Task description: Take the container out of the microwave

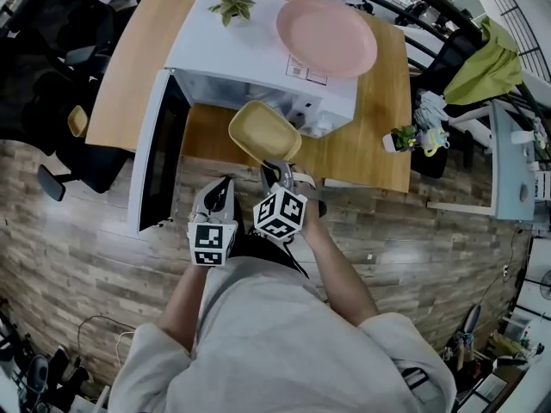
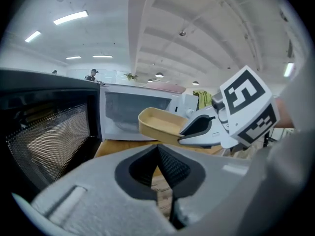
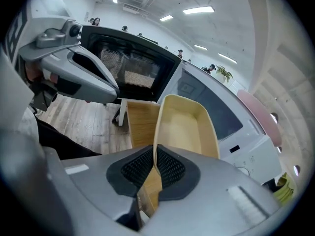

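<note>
A shallow yellow container (image 1: pixel 264 130) (image 2: pixel 160 122) (image 3: pixel 184 127) hangs in the air just outside the white microwave (image 1: pixel 250 58) (image 3: pixel 211 107), in front of its cavity. My right gripper (image 1: pixel 277 169) (image 3: pixel 153 168) is shut on the container's near rim, and the wall stands pinched between the pads. The microwave door (image 1: pixel 159 153) (image 2: pixel 44 136) is swung wide open to the left. My left gripper (image 1: pixel 222 188) (image 2: pixel 160 168) sits beside the right one, a little to its left and below the container; its jaws are shut with nothing in them.
A pink plate (image 1: pixel 325 34) and a small plant (image 1: pixel 231 7) rest on top of the microwave. The microwave stands on a wooden table (image 1: pixel 362 144) with a little potted plant (image 1: pixel 403 138) at its right edge. A black chair (image 1: pixel 52 179) is at the left.
</note>
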The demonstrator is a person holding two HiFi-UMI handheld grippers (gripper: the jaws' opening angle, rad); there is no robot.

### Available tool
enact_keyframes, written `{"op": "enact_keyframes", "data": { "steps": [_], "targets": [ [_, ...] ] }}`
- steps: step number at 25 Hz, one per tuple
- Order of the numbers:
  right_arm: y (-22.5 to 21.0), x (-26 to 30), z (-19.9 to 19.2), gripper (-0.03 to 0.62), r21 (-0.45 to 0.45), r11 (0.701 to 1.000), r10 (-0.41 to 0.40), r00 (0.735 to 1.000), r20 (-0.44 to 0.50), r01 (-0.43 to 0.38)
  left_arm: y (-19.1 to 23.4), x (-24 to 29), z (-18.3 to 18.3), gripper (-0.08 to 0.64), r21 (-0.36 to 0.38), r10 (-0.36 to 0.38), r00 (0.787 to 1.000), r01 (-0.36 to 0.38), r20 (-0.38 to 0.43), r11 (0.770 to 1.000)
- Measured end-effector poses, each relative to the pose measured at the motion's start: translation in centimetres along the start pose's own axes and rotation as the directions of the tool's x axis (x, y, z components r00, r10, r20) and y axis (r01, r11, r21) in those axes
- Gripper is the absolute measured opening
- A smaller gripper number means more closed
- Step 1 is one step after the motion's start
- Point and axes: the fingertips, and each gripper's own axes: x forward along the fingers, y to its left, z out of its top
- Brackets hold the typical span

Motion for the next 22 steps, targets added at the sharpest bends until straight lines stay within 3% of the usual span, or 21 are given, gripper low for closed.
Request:
{"op": "enact_keyframes", "data": {
  "steps": [9,22],
  "targets": [
    [1.3,-2.5,-1.2,0.035,0.042,0.999,-0.007,1.0,0.015,0.006,-1.2,-1.9,0.1,0.003,0.035,0.003,1.0,-0.003,0.006,0.999],
    [3.2,-6.1,-2.0,0.034,0.057,0.998,-0.003,1.0,0.025,0.002,-2.7,-4.7,0.3,0.003,0.031,-0.006,1.0,0.005,0.03,0.999]
  ]
}}
